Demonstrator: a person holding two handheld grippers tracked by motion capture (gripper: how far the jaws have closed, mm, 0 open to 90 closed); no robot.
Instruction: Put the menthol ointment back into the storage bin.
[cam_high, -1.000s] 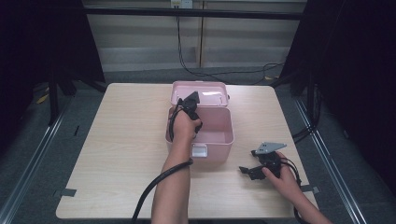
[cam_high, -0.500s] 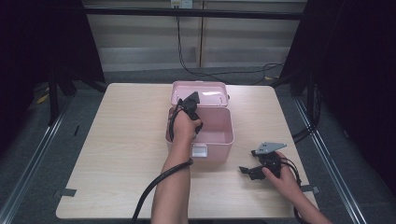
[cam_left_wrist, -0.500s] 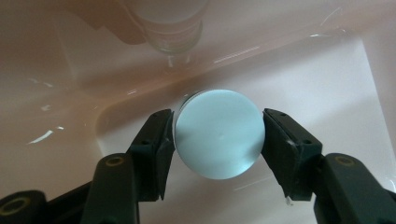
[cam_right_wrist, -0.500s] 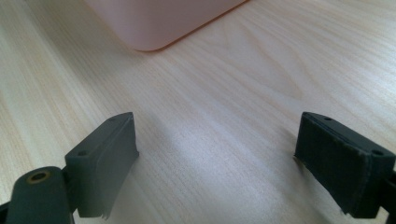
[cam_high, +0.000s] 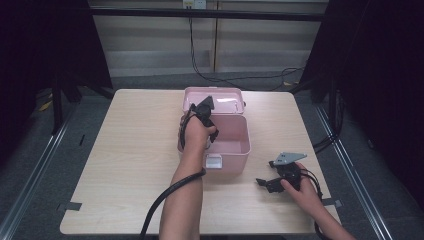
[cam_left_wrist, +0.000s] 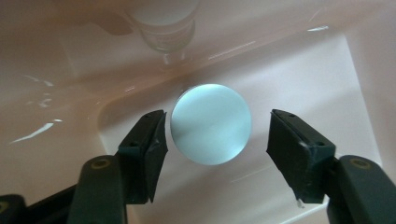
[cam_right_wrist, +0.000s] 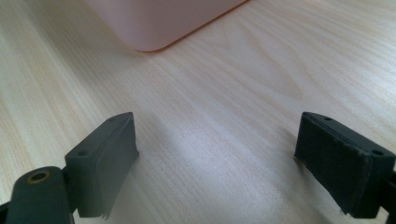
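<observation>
A pink box (cam_high: 235, 145) stands open at the table's middle, its lid (cam_high: 225, 97) leaning back. My left gripper (cam_high: 204, 111) reaches down into the box's left side. In the left gripper view its jaws are open (cam_left_wrist: 215, 135) around a pale blue round cap (cam_left_wrist: 211, 123); the left pad (cam_left_wrist: 152, 140) is almost touching it, the right pad stands apart. A clear bottle with a white cap (cam_left_wrist: 163, 23) stands behind, against the box wall. My right gripper (cam_high: 267, 182) rests on the table right of the box, open (cam_right_wrist: 219, 158), nothing between its jaws.
The light wood table (cam_high: 125, 150) has bare room to the left and in front of the box. The box's corner (cam_right_wrist: 154, 28) lies ahead of the right gripper. Black cables trail from both grippers toward the table's near edge.
</observation>
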